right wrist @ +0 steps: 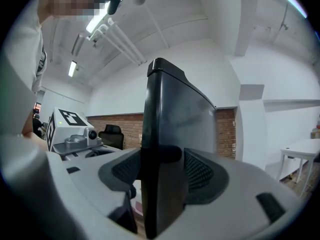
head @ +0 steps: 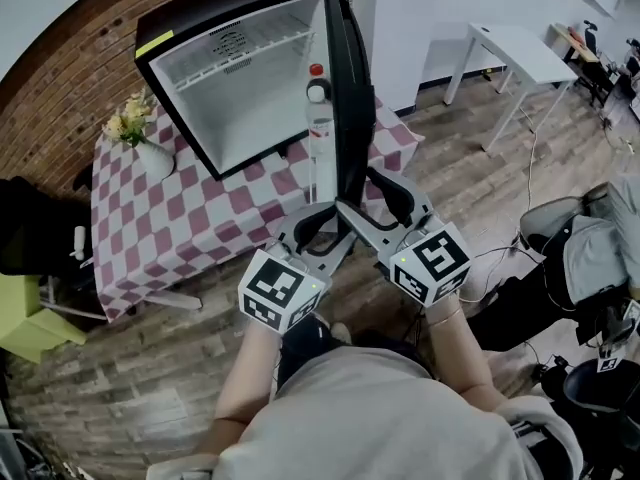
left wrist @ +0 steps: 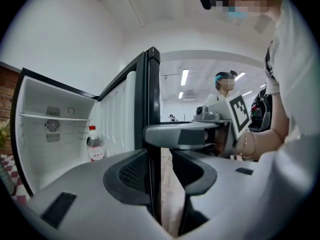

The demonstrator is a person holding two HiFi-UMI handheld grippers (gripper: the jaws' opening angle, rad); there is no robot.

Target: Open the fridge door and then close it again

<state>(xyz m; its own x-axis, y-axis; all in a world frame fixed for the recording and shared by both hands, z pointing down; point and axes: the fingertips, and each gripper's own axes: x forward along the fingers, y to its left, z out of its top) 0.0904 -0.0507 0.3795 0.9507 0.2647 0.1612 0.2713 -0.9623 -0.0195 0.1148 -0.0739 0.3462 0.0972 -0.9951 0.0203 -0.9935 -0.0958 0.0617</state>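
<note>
My left gripper and right gripper straddle the fridge door's free edge, jaws spread unclamped, to swing it.

Head view overhead; gripper views beside door

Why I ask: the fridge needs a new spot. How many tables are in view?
2. The checkered table holds the fridge; the white table stands near the wall, upper right in the head view. Others may be hidden.
</note>
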